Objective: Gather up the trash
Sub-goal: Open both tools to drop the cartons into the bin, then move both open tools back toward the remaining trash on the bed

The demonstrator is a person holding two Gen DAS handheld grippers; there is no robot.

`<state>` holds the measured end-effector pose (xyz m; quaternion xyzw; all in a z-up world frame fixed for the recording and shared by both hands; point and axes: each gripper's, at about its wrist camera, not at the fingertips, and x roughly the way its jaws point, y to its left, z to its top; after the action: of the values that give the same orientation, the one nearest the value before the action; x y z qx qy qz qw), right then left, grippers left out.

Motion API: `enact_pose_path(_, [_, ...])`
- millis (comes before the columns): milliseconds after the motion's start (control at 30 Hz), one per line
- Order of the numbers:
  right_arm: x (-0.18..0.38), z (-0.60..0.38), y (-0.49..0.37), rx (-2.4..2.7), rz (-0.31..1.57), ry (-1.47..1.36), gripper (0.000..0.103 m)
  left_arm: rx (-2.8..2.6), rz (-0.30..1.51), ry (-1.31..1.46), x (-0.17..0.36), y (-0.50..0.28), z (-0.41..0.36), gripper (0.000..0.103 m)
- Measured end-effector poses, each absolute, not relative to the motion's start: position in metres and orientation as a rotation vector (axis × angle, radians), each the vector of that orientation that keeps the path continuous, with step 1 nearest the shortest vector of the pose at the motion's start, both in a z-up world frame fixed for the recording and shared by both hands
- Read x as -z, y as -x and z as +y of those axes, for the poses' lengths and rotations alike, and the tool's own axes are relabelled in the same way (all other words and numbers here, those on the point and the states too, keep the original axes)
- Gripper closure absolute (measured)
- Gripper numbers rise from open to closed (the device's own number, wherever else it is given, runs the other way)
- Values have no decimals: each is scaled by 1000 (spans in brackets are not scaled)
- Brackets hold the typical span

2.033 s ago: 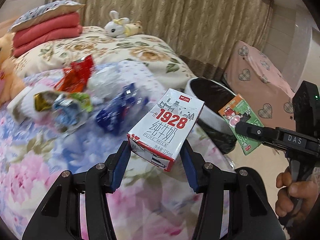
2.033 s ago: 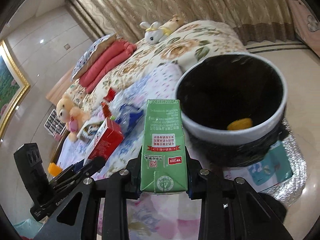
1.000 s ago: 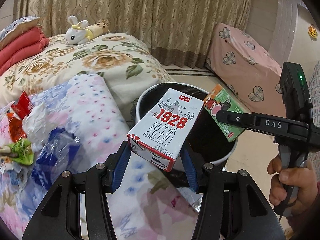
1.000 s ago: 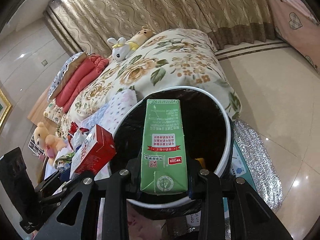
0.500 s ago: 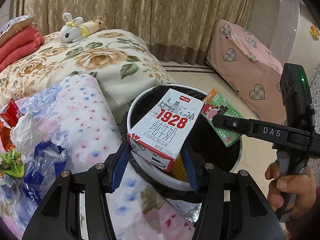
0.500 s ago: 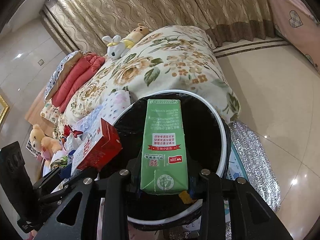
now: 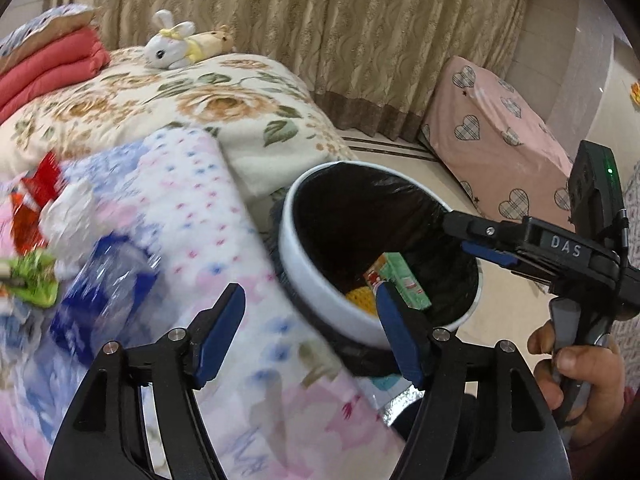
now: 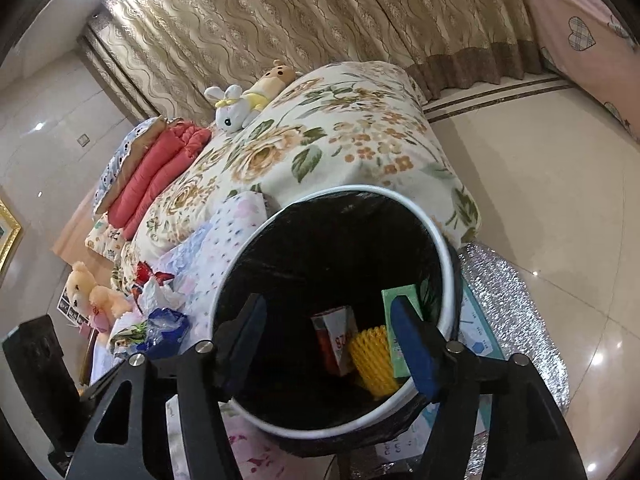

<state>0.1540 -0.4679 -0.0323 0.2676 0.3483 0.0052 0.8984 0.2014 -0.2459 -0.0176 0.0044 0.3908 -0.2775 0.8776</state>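
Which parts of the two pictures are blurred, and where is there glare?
Left wrist view: the wrappers and blue plastic on the bed are smeared by motion; the bin is sharper. Right wrist view: sharp overall, glare spots on the floor and top left corner.

A home bedroom. A bed under a floral quilt carries folded red blankets, a plush rabbit and a teddy bear. Patterned beige curtains hang to a glossy tiled floor, and a gilt picture frame shows on the wall. A white wastebasket with a black liner stands just beside the bed.
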Motion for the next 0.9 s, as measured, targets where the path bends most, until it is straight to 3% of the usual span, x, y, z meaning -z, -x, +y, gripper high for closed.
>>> enact_pose_path(533, [25, -389, -140, -105, 695, -502, 13, 406, 839, 122, 35, -173, -140, 31])
enact_pose_path(900, [40, -314, -138, -213, 751, -416, 12, 274, 832, 181, 44, -157, -70, 30])
